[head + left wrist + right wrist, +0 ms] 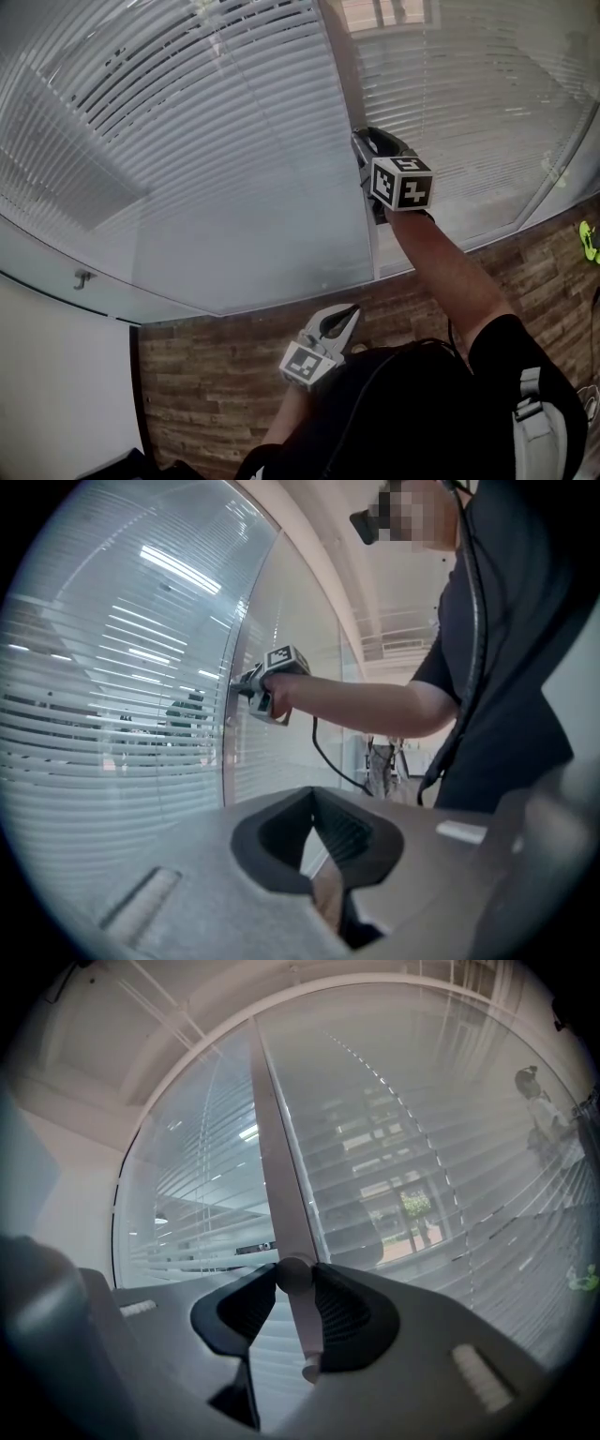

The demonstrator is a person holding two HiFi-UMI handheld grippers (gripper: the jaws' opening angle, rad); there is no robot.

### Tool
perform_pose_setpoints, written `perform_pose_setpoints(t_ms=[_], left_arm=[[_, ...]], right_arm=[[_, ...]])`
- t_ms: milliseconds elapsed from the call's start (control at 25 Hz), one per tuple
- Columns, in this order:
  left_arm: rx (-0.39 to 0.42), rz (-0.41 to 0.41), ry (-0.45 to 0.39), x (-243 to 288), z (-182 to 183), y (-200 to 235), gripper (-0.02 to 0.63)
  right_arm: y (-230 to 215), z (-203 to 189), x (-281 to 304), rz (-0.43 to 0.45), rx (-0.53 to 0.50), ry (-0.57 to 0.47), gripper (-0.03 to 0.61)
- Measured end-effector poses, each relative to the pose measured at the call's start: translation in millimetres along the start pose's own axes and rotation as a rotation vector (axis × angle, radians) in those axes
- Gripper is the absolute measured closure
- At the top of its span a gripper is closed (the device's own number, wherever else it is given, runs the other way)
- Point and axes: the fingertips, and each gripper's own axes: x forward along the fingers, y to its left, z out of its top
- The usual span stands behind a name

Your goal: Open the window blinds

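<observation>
Right gripper (293,1274) is raised level to the window, jaws clamped on the slim pale-grey tilt wand (279,1194) that hangs by the upright frame post (349,84) between two panes. The grip sits low on the wand near its free end, probably so that twisting it tilts the slats. The white horizontal-slat window blinds (187,141) cover both panes, slats down full length, some gaps showing in the upper left. Left gripper (342,323) hangs low by the person's body over the brown wood-plank floor (234,394), jaws closed together on nothing; it looks parked, not needed for this step. The right gripper view alone shows the wand pinched between the pads, plus trees and a building through the slats. The left gripper view alone gives a side look at the outstretched right arm (375,705) meeting the post. The head view alone shows both grippers together and how far apart they are.
</observation>
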Motion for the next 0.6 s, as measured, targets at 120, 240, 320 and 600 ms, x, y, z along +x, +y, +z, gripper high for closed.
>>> perform_pose_setpoints(t_ms=[120,240,320,600], left_arm=[[0.000,-0.003,-0.001,1.6,0.2,-1.1,0.609],[0.008,-0.002,-0.004,1.7,2.5,0.0,0.609],[0.012,0.000,-0.003,1.4,3.0,0.6,0.609],[0.006,0.005,-0.005,1.7,3.8,0.1,0.609]], right_arm=[[-0.2,-2.1,-0.2,0.003,-0.002,0.004,0.442],[0.1,-1.0,-0.2,0.008,-0.002,0.003,0.442],[0.3,-0.9,0.1,0.014,-0.006,0.007,0.442],[1.8,-1.8,-2.2,0.051,-0.203,0.038,0.377]])
